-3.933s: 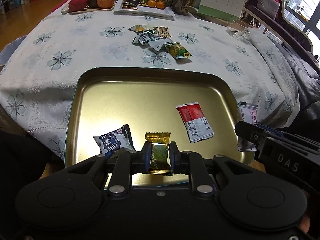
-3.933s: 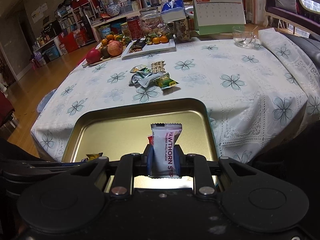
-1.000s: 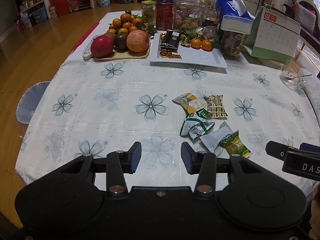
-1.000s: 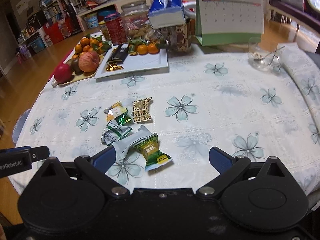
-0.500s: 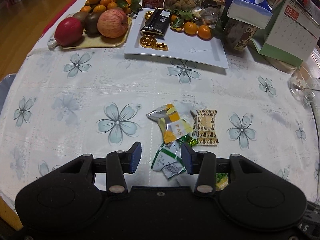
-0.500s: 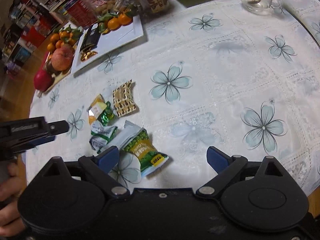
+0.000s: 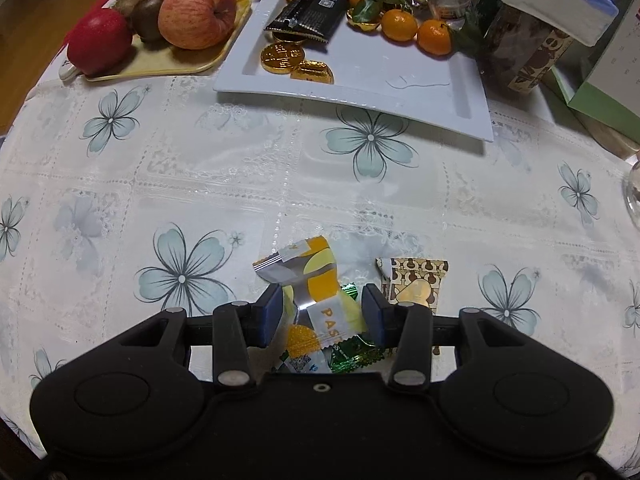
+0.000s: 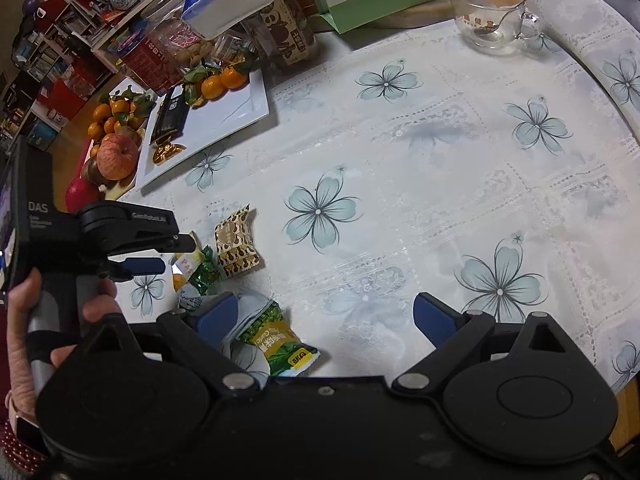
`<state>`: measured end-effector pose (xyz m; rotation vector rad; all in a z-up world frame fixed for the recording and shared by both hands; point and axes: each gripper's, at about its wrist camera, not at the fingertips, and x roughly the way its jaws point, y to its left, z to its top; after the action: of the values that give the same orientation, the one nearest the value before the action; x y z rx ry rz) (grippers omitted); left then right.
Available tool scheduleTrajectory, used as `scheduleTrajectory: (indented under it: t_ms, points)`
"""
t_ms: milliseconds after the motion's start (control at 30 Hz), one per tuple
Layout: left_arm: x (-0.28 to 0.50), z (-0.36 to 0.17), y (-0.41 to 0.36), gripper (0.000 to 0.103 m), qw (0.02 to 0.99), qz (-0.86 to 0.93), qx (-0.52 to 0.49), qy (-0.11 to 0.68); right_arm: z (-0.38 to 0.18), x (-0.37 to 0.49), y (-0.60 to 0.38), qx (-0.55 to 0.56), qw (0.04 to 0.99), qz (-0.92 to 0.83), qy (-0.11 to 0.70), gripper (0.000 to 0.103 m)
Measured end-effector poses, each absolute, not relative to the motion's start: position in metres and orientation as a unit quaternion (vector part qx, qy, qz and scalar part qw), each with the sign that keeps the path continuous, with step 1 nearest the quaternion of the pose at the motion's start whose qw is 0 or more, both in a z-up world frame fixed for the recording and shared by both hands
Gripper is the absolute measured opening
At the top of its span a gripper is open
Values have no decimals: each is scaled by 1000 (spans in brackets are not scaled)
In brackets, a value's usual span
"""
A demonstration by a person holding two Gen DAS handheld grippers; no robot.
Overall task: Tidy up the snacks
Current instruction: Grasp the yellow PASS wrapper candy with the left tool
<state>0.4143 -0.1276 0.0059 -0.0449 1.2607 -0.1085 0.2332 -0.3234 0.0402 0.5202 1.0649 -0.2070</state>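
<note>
Several wrapped snacks lie clustered on the floral tablecloth. The yellow-orange-silver pastry packet, crinkled, sits between the left gripper's parted pads, ungripped. The right gripper is spread wide over the green packet, holding nothing.

Glossy foil-and-plastic snack wrappers, shiny gold-foil coins, smooth white glazed tray, lace-patterned tablecloth with a sheen, matt black plastic grippers, clear glass cup

wrapped snacks clustered flat on tablecloth: yellow-orange packet, brown-gold packet, green packet, perhaps overlapping.
</note>
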Motion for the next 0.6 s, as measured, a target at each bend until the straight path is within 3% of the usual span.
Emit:
scheduleTrajectory:
  t_ms: [267, 400, 600]
  points:
    - [425, -7, -131, 53, 800, -27, -8, 599, 46, 231, -321, 244, 832, -87, 490, 98]
    - [425, -6, -126, 40, 795, -33, -21, 605, 44, 232, -321, 237, 833, -91, 491, 98]
    - [406, 13, -107, 40, 798, -48, -31, 600, 41, 232, -320, 243, 827, -72, 502, 93]
